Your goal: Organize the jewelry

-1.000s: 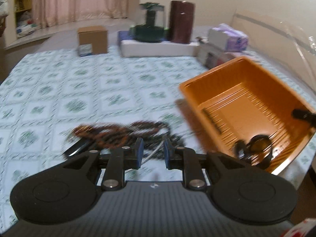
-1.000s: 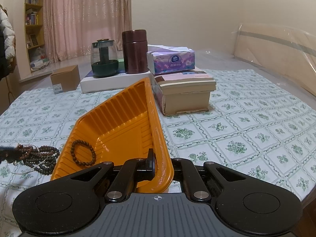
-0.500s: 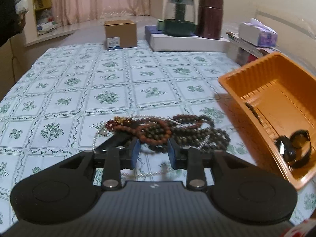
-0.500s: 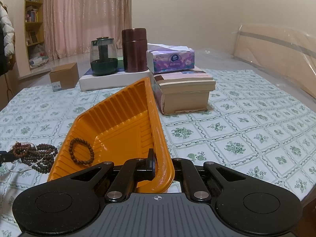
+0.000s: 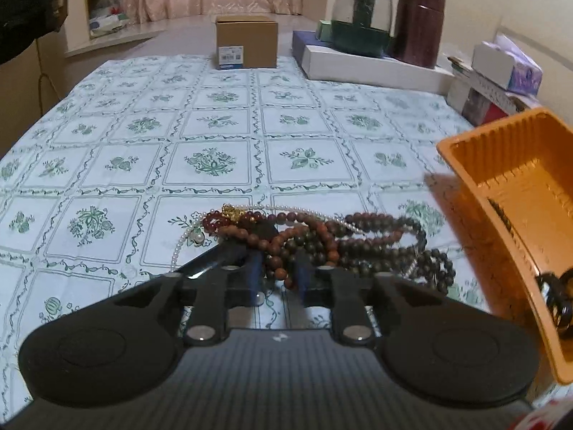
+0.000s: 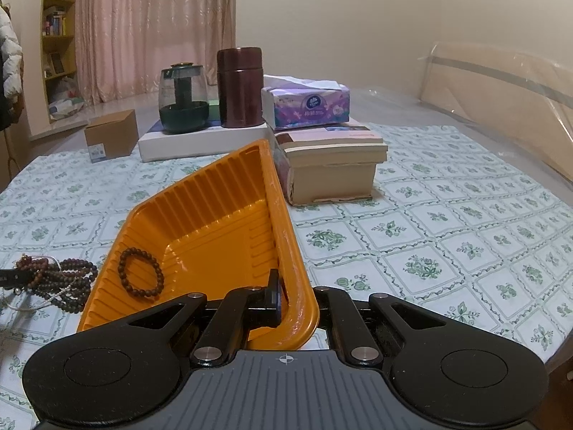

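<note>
Closing left gripper (image 5: 277, 274) jaws around reddish-brown bead strand (image 5: 283, 247) to lift it | right gripper (image 6: 286, 301) clamped on orange tray (image 6: 286, 236) rim, steadying it

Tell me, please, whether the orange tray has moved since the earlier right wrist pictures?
No. The orange tray keeps the same place against the stack of books behind it, its rim clamped in the right gripper.

A home: pink curtains (image 6: 154, 32), bookshelf (image 6: 57, 25), floral tablecloth (image 6: 447, 236).
</note>
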